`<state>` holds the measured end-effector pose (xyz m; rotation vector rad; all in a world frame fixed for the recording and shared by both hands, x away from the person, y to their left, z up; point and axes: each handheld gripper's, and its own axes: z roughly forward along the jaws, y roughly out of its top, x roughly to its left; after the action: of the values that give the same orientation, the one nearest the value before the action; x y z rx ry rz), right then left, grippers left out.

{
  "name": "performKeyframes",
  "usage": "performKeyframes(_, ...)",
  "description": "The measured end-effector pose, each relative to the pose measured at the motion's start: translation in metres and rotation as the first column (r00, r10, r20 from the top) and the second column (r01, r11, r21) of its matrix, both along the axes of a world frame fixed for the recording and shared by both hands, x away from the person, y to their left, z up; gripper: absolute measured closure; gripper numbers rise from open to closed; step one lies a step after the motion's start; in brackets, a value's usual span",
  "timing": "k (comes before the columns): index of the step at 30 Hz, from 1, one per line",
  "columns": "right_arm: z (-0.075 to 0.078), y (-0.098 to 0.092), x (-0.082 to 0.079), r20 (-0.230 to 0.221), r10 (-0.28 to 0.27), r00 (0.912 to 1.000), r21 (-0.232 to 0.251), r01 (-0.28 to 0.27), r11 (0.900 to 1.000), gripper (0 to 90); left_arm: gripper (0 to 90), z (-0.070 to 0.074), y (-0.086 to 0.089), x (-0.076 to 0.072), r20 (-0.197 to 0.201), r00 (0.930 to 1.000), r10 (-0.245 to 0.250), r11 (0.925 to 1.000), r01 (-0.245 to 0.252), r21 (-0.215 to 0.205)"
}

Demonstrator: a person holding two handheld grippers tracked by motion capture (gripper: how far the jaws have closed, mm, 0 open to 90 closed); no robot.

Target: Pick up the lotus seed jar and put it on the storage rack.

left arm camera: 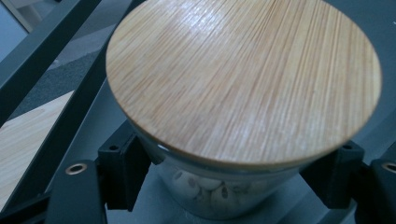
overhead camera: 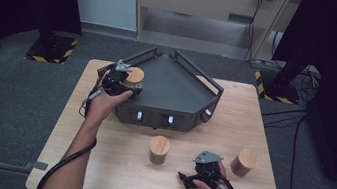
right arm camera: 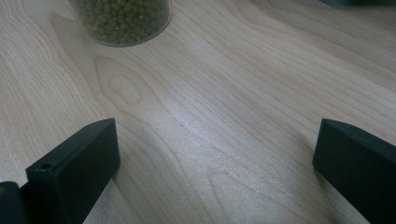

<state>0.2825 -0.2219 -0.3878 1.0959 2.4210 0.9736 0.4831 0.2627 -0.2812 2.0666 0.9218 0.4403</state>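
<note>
A: Where is the left gripper?

B: Over the left edge of the dark tray, which sits at the far middle of the table. Its jaws pinch a glass jar with a round wooden lid, clamped on the glass just under the lid. Pale pieces show inside the jar.

A: And the right gripper?

B: Low over the table near the front edge, right of the middle. Its jaws stand spread wide with bare wood between them.

A: Other jars?

B: One holding green beans stands near the table's middle, just in front of the tray. Another stands toward the right edge.
</note>
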Motion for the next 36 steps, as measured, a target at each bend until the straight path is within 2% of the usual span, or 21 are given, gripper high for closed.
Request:
performKeyframes(4,0.000,0.000,0.000,0.000,0.000,1.0000,0.000,0.000,1.000,1.0,24.2,-0.004,0.005,0.001,-0.002,1.0000,-0.004,0.9997,0.004,-0.023)
performKeyframes(12,0.000,0.000,0.000,-0.001,0.000,1.0000,0.000,0.000,1.000,0.9,24.0,-0.006,0.006,0.001,-0.009,0.9999,0.005,0.9992,-0.005,-0.039)
performKeyframes(26,0.000,0.000,0.000,0.000,0.000,1.0000,0.000,0.000,1.000,1.0,24.0,-0.005,0.005,0.000,0.000,1.0000,0.004,0.9996,-0.004,-0.029)
performKeyframes(27,0.000,0.000,0.000,0.000,0.000,1.0000,0.000,0.000,1.000,0.9,22.6,-0.005,0.004,-0.001,0.003,1.0000,0.009,0.9997,-0.009,-0.021)
performKeyframes(30,0.000,0.000,0.000,0.000,0.000,1.0000,0.000,0.000,1.000,1.0,13.2,-0.006,0.007,-0.003,0.004,0.9999,0.013,0.9988,-0.013,-0.048)
performKeyframes(32,0.000,0.000,0.000,0.000,0.000,1.0000,0.000,0.000,1.000,0.9,9.3,-0.005,0.007,-0.006,0.012,0.9998,0.016,0.9987,-0.016,-0.048)
performKeyframes(36,0.000,0.000,0.000,0.000,0.000,1.0000,0.000,0.000,1.000,0.9,6.2,-0.003,0.009,-0.012,0.023,0.9996,0.018,0.9987,-0.016,-0.047)
